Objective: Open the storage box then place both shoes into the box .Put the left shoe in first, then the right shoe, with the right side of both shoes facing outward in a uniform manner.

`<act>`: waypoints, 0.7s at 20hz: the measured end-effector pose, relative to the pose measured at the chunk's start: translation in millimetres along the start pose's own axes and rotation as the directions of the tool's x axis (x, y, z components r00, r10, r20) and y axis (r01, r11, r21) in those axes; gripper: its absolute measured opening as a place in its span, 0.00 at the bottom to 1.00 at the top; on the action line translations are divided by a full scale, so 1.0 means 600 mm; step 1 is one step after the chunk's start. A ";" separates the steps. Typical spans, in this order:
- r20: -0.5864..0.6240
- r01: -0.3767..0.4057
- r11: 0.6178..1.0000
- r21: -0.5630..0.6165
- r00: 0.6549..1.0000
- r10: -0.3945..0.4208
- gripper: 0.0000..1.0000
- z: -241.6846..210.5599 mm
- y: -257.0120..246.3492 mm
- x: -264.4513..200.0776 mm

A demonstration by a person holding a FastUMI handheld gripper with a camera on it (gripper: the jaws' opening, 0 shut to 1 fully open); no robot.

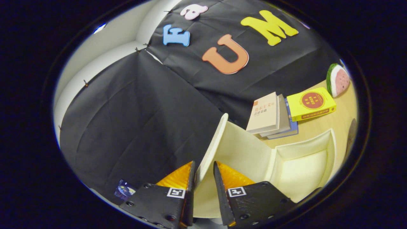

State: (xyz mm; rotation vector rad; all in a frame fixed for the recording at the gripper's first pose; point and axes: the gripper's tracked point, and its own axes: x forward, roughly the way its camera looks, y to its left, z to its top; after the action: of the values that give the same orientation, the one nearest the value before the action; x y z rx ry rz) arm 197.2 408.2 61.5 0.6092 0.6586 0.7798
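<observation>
The black cloth wall (133,121) hung well beyond my fingers and took up most of what lay ahead. Nearer, the cream storage box (305,162) sat on the pale wooden table (337,121), ahead and off to the right of my right finger, its inside bare and its opening turned toward me. Its lid (222,149) stood swung up and tilted, and its edge ran down straight into my gripper (203,173): my two fingers were drawn in close on either side of that edge, pinching the lid between them. Beyond the box, a leaning stack of three books (270,116) rested against the wall, with a yellow book (313,103) lying just beside them on the right. Farther right still, near the wall, lay a watermelon-slice toy (337,79). Down by my left finger, a small dark card (124,190) showed at the foot of the cloth; I could not tell what it was.
</observation>
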 end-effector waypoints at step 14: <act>0.262 0.481 0.720 -0.500 0.876 -0.404 0.96 0.034 -0.134 -0.095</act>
State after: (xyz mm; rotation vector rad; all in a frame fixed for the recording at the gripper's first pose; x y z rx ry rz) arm 215.8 312.6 35.2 -0.0456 0.3941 0.4291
